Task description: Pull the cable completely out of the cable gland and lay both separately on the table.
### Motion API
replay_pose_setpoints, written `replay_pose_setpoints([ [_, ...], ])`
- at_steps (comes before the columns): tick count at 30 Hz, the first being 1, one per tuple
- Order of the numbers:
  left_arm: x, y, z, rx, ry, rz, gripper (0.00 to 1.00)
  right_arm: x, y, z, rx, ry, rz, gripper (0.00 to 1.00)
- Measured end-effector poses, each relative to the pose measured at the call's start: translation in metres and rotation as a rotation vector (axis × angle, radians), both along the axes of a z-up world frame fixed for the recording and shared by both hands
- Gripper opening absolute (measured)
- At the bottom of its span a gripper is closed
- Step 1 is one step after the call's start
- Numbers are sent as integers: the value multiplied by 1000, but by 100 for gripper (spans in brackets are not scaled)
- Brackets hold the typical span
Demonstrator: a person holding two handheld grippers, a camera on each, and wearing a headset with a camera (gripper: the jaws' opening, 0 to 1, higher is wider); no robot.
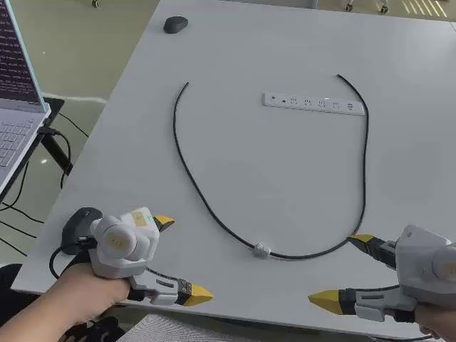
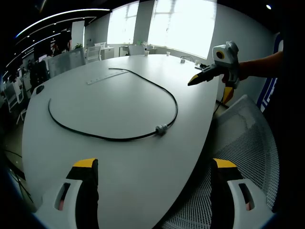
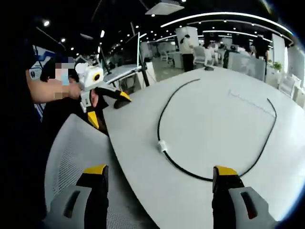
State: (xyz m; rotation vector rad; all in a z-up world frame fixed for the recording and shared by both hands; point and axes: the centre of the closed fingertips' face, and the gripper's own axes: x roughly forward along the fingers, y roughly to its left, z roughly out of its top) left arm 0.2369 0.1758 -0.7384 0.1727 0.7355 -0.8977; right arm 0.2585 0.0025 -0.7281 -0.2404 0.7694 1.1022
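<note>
Left gripper (image 1: 184, 256) and right gripper (image 1: 340, 269), fingers spread and empty, flank the desk's (image 1: 285, 164) near edge. Between them, the white cable gland (image 1: 261, 250) sits threaded on the looped black cable (image 1: 366, 157), probably one target each.

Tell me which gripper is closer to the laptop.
Left. The left gripper is by the near left corner of the table, with the laptop just beyond that side; the right gripper is at the near right edge, farther off.

cable (image 1: 214, 214): thin, black, U-shaped loop flat on table, ends far | cable gland (image 1: 261, 249): small, white, threaded on cable's near bend
</note>
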Motion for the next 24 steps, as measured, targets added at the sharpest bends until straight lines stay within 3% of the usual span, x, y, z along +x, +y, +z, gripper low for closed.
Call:
replay_pose_setpoints([
  [6,-3,-2,-4,0,5,-5,94,-6,0,-6,-29,8,29,79],
  [15,-8,-1,-4,0,9,4,95,1,5,-6,-21,2,29,78],
  [24,-4,2,-6,-10,5,29,95,5,16,-7,-27,-1,60,77],
])
